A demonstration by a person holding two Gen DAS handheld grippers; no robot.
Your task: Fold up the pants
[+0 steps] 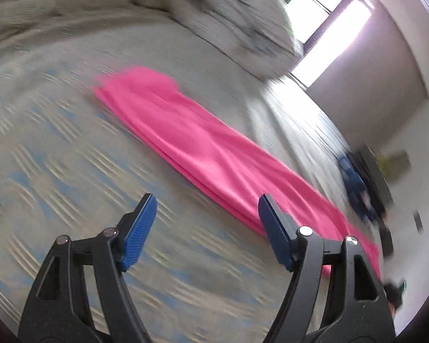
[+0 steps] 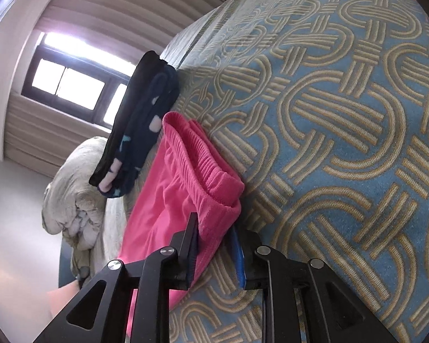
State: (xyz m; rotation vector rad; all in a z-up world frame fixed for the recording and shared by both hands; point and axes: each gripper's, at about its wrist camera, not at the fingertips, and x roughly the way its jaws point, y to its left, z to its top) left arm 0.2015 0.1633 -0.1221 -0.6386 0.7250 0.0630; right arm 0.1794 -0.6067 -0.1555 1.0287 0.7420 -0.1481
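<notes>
The pink pants (image 1: 186, 134) lie as a long narrow strip across the patterned bedspread (image 1: 57, 143); the left wrist view is motion-blurred. My left gripper (image 1: 207, 198) hovers over the bed beside the strip, open, with nothing between its blue pads. In the right wrist view the elastic waistband end of the pink pants (image 2: 168, 200) sits between the fingers of my right gripper (image 2: 214, 223). The jaws stand narrowly apart: the cloth lies against one pad, and a small gap shows at the other pad.
Folded dark garments (image 2: 140, 131) are stacked just beyond the waistband, also seen blurred as dark garments (image 1: 357, 188). A crumpled grey blanket (image 1: 228, 23) lies at the bed's far side, by a bright window (image 1: 329, 14). A person's hand (image 2: 63, 297) shows at the lower left.
</notes>
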